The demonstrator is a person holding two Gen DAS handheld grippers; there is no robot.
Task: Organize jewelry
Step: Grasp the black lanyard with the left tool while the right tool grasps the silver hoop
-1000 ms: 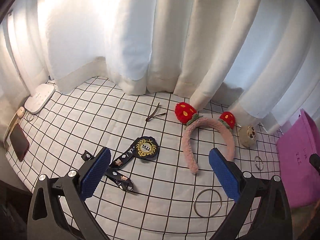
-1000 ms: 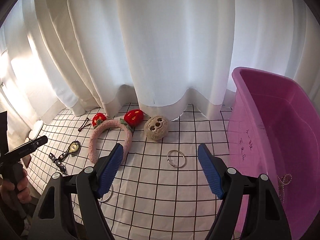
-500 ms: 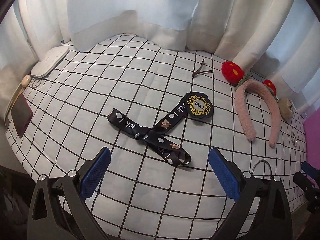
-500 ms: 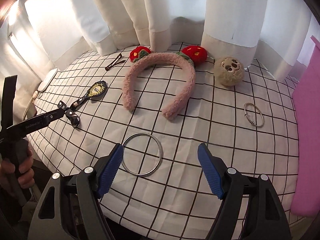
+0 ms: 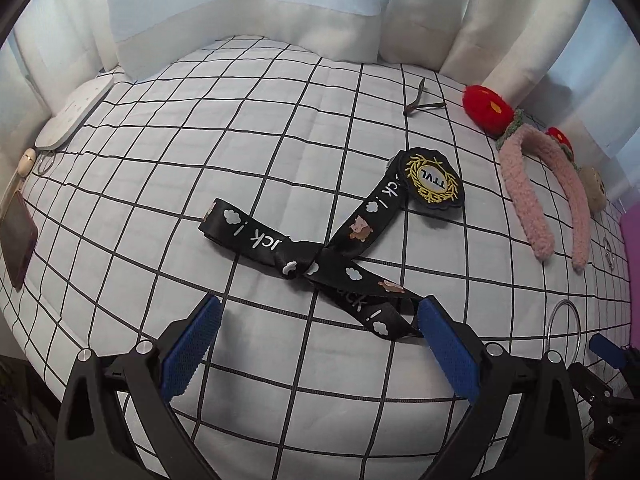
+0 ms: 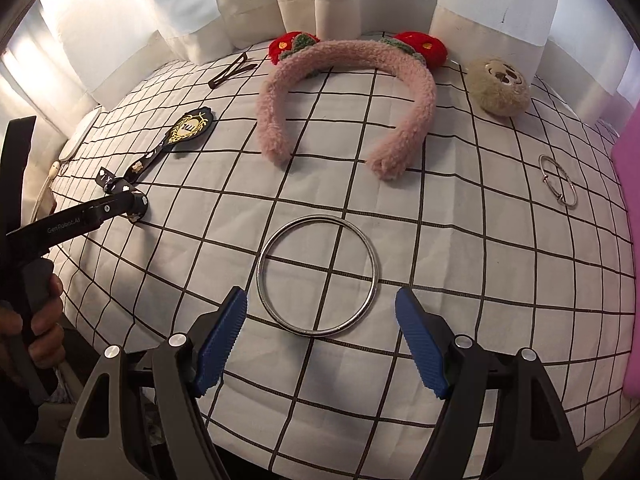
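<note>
**Desk editor:** What does the frame show, and why is everything spread out like that?

**Photographer:** Accessories lie singly, well apart, on a checked cloth over the desk (image 6: 460,280), so each can likely be lifted alone and dropped into the pink bin (image 6: 634,216) at the far right. The large silver bangle (image 6: 318,276) lies flat just ahead of the right hand-held gripper (image 6: 320,336), roughly between its blue pads (image 6: 220,340). The jaws stand released, nothing in them, wider than the ring.

**Desk editor:** And the other one?

**Photographer:** The left hand-held gripper (image 5: 318,344) is also released and empty, tilted steeply down over the black lanyard (image 5: 320,252), whose near end lies right by the right-hand pad. A hand (image 6: 36,320) grips its handle.

**Desk editor:** What lies beyond?

**Photographer:** Farther off: a pink plush headband (image 6: 344,92), a small clasp bracelet (image 6: 558,182), a furry round charm (image 6: 500,86) and a hair clip (image 6: 232,70).
</note>
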